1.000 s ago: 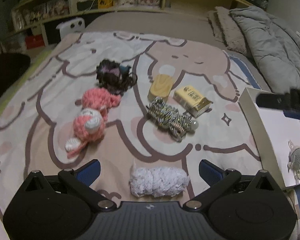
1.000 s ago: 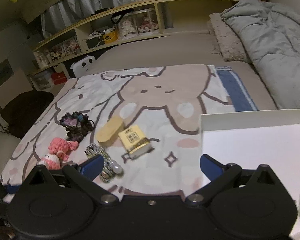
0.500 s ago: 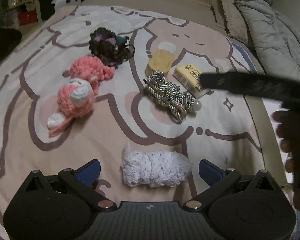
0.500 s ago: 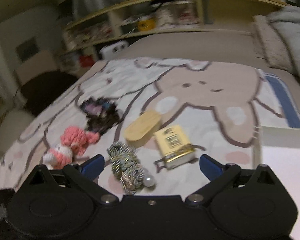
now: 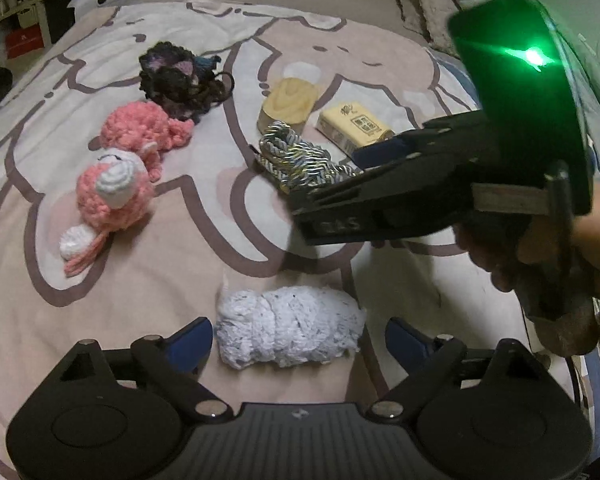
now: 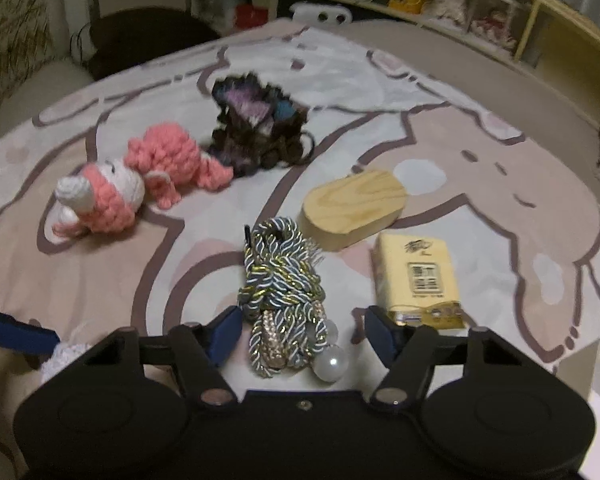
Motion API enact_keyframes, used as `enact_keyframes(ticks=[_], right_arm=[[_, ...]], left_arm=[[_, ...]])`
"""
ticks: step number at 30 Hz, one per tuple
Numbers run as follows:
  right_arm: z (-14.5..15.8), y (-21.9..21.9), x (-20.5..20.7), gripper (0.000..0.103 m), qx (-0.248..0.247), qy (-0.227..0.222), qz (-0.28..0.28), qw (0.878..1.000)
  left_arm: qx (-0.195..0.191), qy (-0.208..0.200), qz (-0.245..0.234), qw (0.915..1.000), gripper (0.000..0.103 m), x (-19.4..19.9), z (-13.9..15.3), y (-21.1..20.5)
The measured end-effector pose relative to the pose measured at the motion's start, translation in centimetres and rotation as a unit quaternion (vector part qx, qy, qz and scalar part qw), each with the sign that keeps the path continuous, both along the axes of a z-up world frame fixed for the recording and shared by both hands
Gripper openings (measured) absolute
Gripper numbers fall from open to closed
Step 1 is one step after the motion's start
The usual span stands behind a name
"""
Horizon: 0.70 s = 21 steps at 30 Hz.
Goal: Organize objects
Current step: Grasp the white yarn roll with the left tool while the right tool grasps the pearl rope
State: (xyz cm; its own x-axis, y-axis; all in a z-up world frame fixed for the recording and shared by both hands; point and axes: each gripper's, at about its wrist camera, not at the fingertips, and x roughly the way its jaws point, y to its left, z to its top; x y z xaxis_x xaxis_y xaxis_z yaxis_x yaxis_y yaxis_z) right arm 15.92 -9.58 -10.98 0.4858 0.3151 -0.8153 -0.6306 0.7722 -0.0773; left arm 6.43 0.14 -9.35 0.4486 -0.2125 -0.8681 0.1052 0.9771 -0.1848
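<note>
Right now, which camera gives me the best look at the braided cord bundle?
Right wrist: the braided cord bundle lies whole between the open right gripper fingers. In the left wrist view, the right gripper hides its near end.

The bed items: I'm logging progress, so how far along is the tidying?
Nothing looks put away in these views. In hand: the open right gripper straddles the braided rope accessory, not yet closed; the open left gripper brackets the white crochet piece. Left: the pink crochet toy, dark crochet piece, wooden block and yellow box.
</note>
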Motion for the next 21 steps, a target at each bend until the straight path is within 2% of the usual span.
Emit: enact_keyframes(ticks=[1,4,7,9,21], right_arm=[[-0.2,0.1,0.2,0.066,0.002,0.006,0.000,1.000],[-0.5,0.1,0.3,0.052,0.019,0.023,0.002,1.000],[-0.3,-0.1,-0.1,0.049,0.020,0.018,0.000,1.000],[-0.1,-0.4,-0.5,0.038,0.017,0.018,-0.005,1.000],[1.3,-4.9,-2.4,0.038,0.049,0.039,-0.077,0.995]], left_arm=[[-0.001,0.002,0.001,1.0000,0.092,0.1,-0.1,0.0],[-0.007,0.005,0.012,0.9999,0.089,0.4,-0.5,0.2],[-0.020,0.010,0.029,0.9993,0.087,0.7,-0.6,0.7],[-0.022,0.012,0.035,0.9991,0.084,0.8,-0.7,0.8],[-0.010,0.005,0.033,0.9994,0.072,0.7,-0.7,0.5]])
